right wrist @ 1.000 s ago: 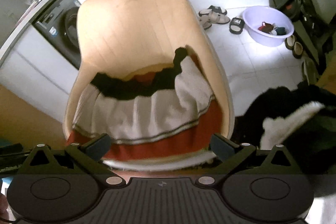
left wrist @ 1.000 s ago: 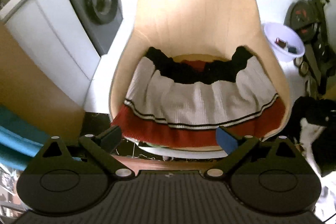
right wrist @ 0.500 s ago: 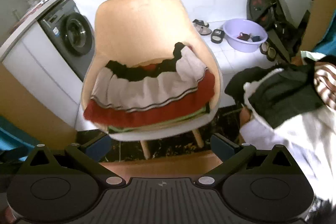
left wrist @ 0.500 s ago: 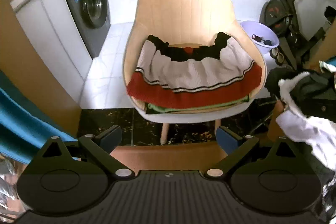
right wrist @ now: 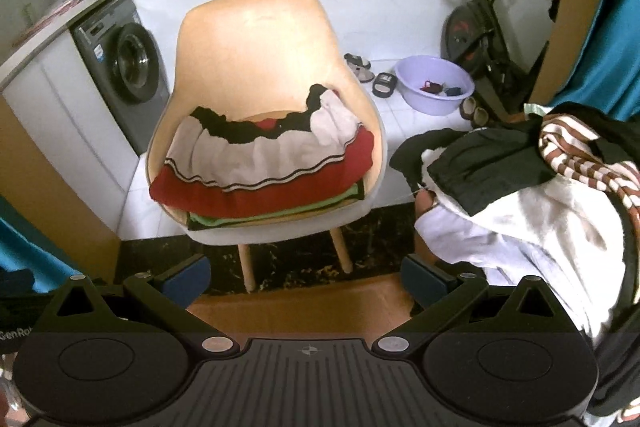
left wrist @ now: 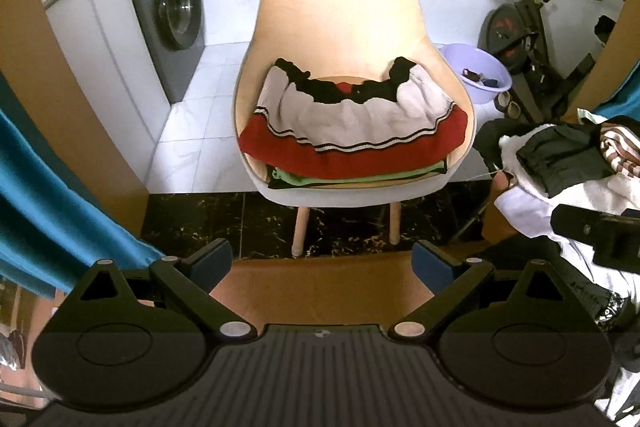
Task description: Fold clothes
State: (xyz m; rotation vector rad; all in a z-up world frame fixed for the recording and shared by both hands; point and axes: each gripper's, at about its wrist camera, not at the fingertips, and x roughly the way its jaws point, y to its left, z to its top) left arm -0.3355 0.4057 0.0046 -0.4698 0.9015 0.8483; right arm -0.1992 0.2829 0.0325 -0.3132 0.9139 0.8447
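A stack of folded clothes, with a red, white and black sweater on top and a green garment below, lies on the seat of a tan chair. A heap of unfolded clothes, black, white and striped, lies to the right. My left gripper is open and empty, well back from the chair. My right gripper is open and empty, also back from the chair, with the heap beside its right finger.
A washing machine stands at the left. A lilac basin, sandals and an exercise bike are behind on the right. Teal curtains hang at the sides. An orange-brown surface lies under the grippers.
Both grippers have pulled back from the chair and away from the stacked sweater. The chair looks smaller, and the heap of unfolded clothes has come into view at the right.
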